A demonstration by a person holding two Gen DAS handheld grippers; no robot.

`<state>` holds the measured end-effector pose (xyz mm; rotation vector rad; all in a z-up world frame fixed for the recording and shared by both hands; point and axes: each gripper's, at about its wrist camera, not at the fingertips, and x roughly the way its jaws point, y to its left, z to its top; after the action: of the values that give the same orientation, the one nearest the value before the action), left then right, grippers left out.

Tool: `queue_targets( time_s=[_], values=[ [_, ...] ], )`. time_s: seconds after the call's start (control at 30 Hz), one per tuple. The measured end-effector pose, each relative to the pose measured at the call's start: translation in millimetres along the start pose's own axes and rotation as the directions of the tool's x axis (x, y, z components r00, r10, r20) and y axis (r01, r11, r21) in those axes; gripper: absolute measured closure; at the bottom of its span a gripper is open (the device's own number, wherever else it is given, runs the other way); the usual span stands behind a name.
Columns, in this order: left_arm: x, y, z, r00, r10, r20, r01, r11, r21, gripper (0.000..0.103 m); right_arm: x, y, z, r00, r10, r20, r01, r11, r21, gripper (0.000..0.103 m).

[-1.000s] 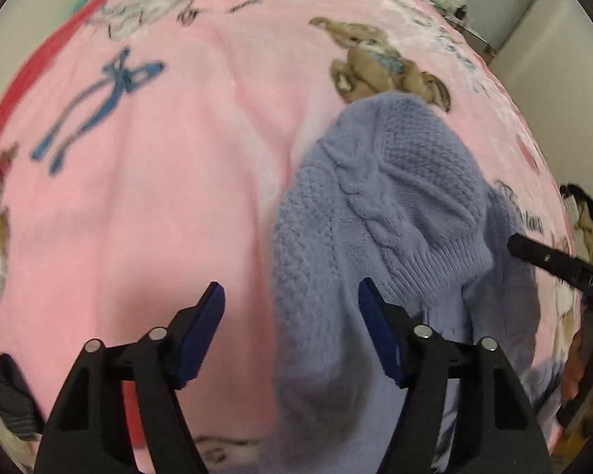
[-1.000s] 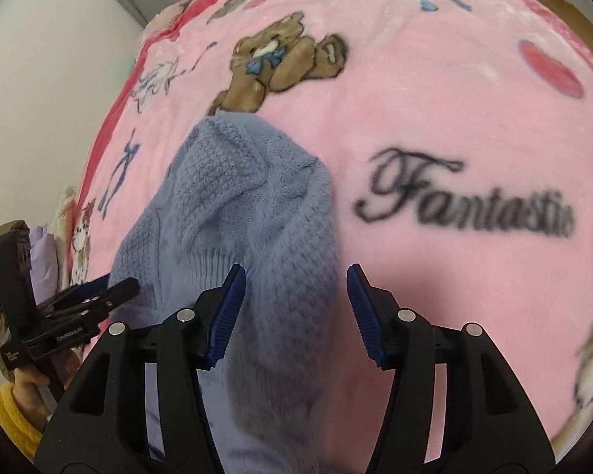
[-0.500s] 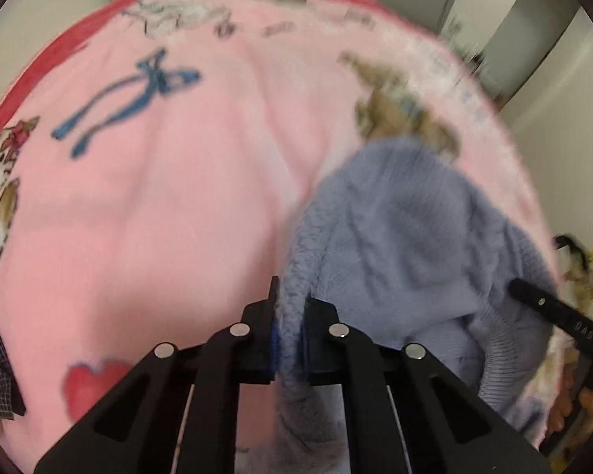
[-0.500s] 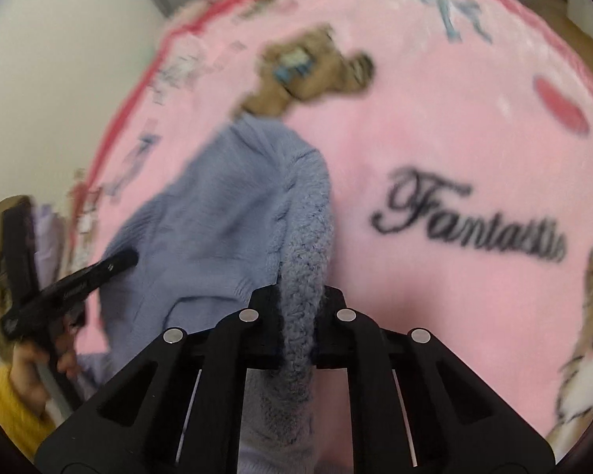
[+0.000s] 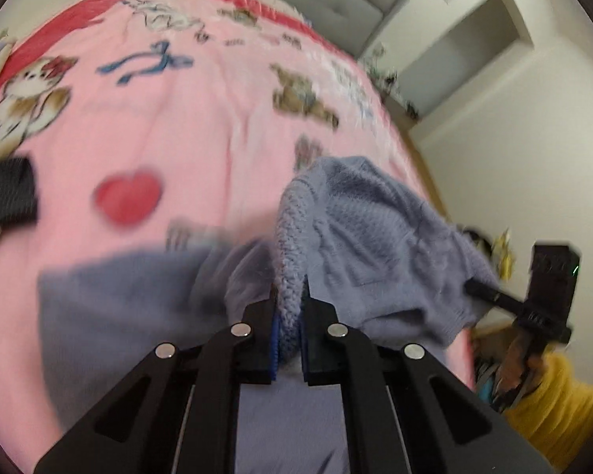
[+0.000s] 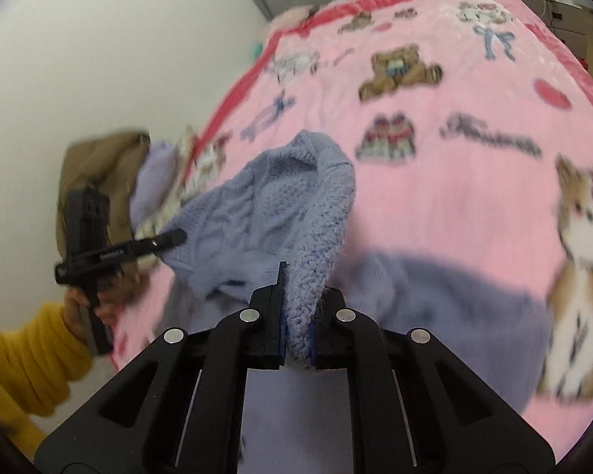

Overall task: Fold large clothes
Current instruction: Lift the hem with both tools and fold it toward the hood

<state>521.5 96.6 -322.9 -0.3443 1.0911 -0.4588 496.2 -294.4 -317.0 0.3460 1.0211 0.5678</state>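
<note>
We clamp the lilac sweater [image 5: 379, 245] in both grippers. Our left gripper [image 5: 288, 324] pinches a knitted fold at lower centre of its frame; our right gripper [image 6: 298, 333] grips another fold likewise. The sweater hangs lifted between them above the pink blanket [image 6: 474, 205], its lower part blurred across the bottom.

You can make out one dark cursive word on the pink blanket [image 6: 474, 197] in the right wrist view, too blurred to read. The white print on the left claw [image 6: 176, 237] is illegible as well.
</note>
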Motion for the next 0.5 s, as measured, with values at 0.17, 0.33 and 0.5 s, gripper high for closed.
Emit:
queue_targets(
  time_s=[0.17, 0.33, 0.5],
  values=[
    [3.0, 13.9, -64.0, 0.995, 0.041, -0.086, -0.037, 0.998, 0.046, 0.096, 9.5, -16.0, -74.6, 0.991, -0.087, -0.098, 0.097, 0.99, 0.102, 0.095],
    [21.1, 48.1, -90.2, 0.994, 0.024, -0.109, -0.034, 0.996, -0.087, 0.094, 29.9, -33.8, -111.2, 0.978, -0.128, -0.165, 0.159, 0.968, 0.194, 0.094],
    [32.0, 53.6, -85.6, 0.991, 0.034, -0.127, -0.038, 0.999, -0.03, 0.093, 41.4, -35.4, -121.8, 0.966, -0.174, -0.191, 0.21, 0.96, 0.188, 0.095]
  ],
)
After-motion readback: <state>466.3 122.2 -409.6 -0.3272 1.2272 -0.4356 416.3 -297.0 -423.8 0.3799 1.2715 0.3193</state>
